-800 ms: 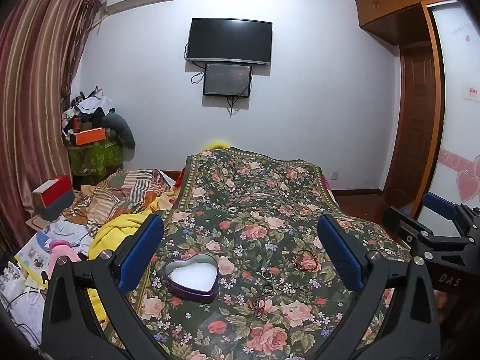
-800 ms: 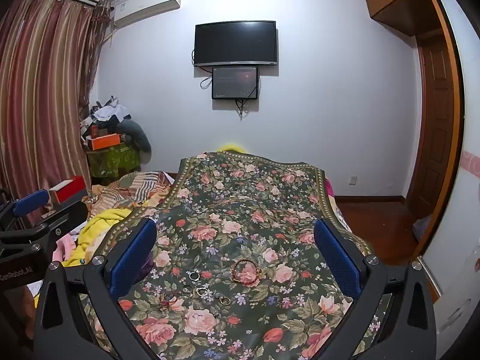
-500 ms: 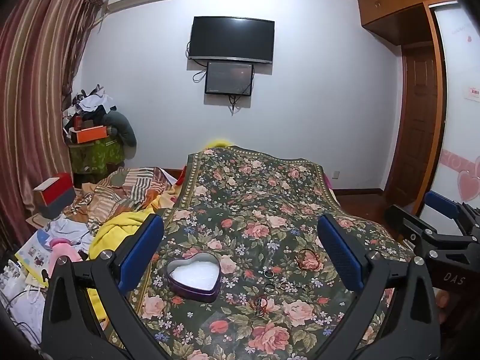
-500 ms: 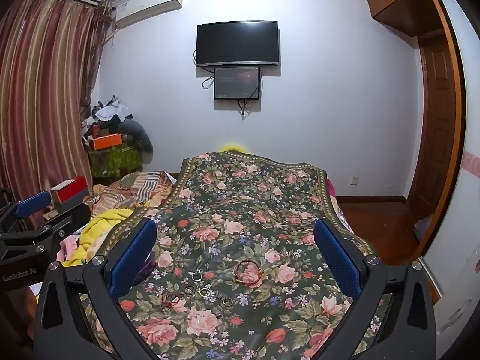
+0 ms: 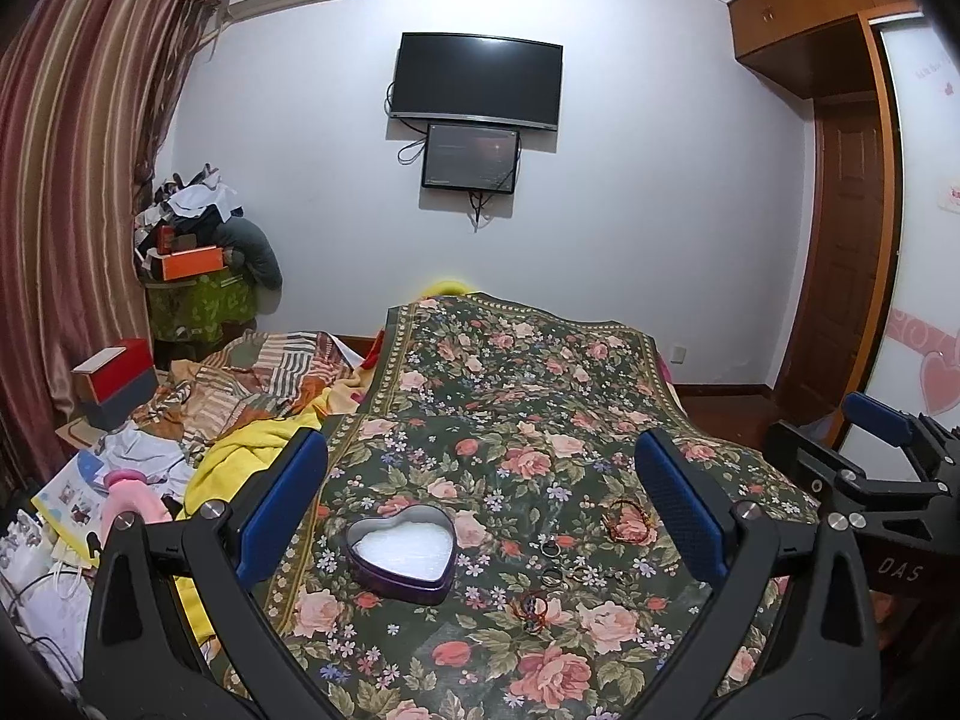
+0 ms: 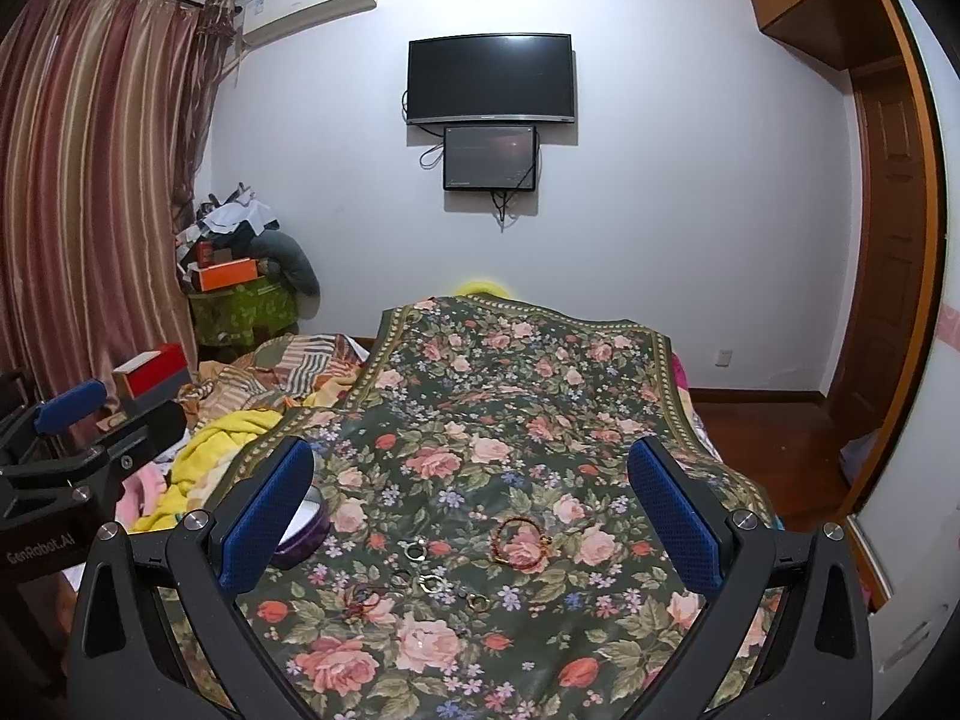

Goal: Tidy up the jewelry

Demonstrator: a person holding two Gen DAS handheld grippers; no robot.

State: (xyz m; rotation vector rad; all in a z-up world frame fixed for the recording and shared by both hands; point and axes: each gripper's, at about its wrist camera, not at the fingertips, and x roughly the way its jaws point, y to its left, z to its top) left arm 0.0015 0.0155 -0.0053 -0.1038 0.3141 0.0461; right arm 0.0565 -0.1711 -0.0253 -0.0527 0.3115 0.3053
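1. Left gripper [image 5: 480,516] — jaws spread wide, nothing between them; it hovers above the near end of the bed, its blue pads framing the tin.
2. Right gripper [image 6: 471,516] — jaws likewise wide and empty; it hangs over the near end of the bed, just right of the left gripper.
3. Heart-shaped tin [image 5: 401,551] — purple wall, white lining, open and holding nothing visible; it sits on the floral bedspread [image 5: 516,396] toward the bed's near-left side.
4. Beaded bracelet [image 6: 521,545] — reddish-gold loop lying flat on a rose print, right of the tin and well apart from it.
5. Rings [image 6: 435,583] — several small metal bands scattered between tin and bracelet, near the bed's near edge; the exact count is too small to tell.
6. Red cord bracelet [image 6: 363,595] — thin dark loop, nearest the cameras, just left of the rings.
7. Surroundings — wall-mounted television [image 5: 477,81] on the far wall; yellow blanket [image 5: 255,450] heaped along the bed's left edge.
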